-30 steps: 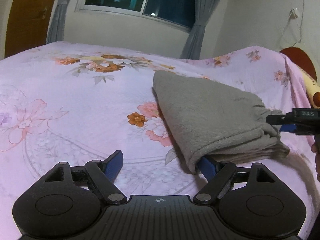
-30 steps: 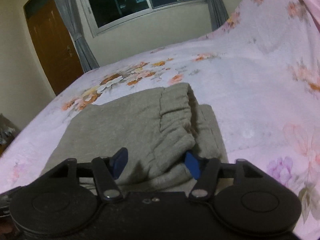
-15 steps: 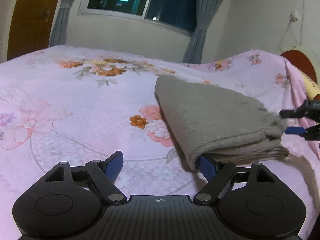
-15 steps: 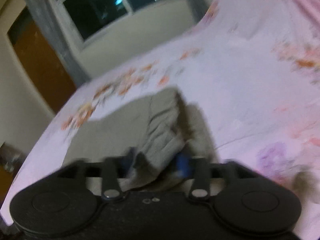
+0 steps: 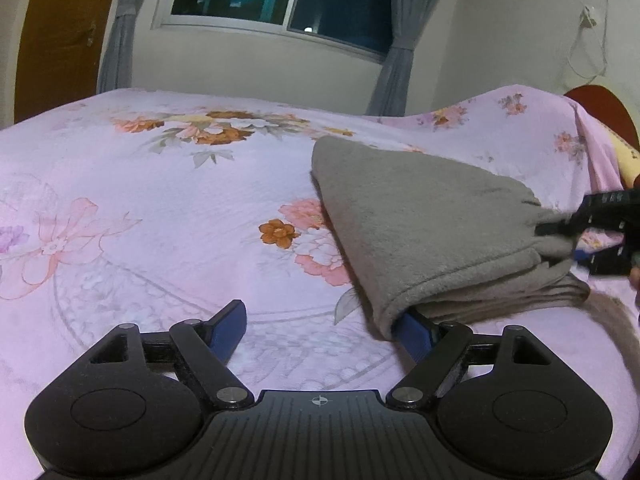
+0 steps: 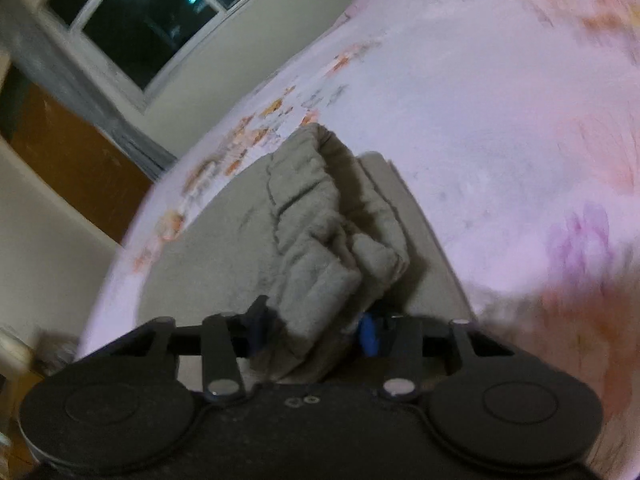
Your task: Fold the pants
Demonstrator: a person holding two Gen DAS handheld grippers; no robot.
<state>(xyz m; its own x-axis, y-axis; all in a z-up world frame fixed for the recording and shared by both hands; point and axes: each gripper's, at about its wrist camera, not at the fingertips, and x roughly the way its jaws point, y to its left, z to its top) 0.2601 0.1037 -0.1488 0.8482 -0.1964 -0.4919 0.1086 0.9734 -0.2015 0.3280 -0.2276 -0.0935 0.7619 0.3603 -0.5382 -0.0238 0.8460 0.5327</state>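
Observation:
The grey pants (image 5: 432,232) lie folded in layers on the pink floral bed. My left gripper (image 5: 324,328) is open; its right finger (image 5: 416,336) is tucked under the near edge of the top layer, its left finger rests on the bedspread. My right gripper (image 6: 312,328) is shut on the bunched waistband end of the pants (image 6: 316,256) and holds it raised above the lower layers. The right gripper also shows in the left wrist view (image 5: 600,236) at the pants' right end. The right wrist view is blurred and tilted.
The pink floral bedspread (image 5: 140,220) covers the bed. A raised pillow hump under the sheet (image 5: 540,128) and a red headboard (image 5: 600,108) are at the right. A window, curtains and a brown door (image 5: 60,40) stand behind.
My right gripper has closed on the waistband end, lifted it and tilted, with motion blur. The left gripper has stayed in place with its right finger under the fold.

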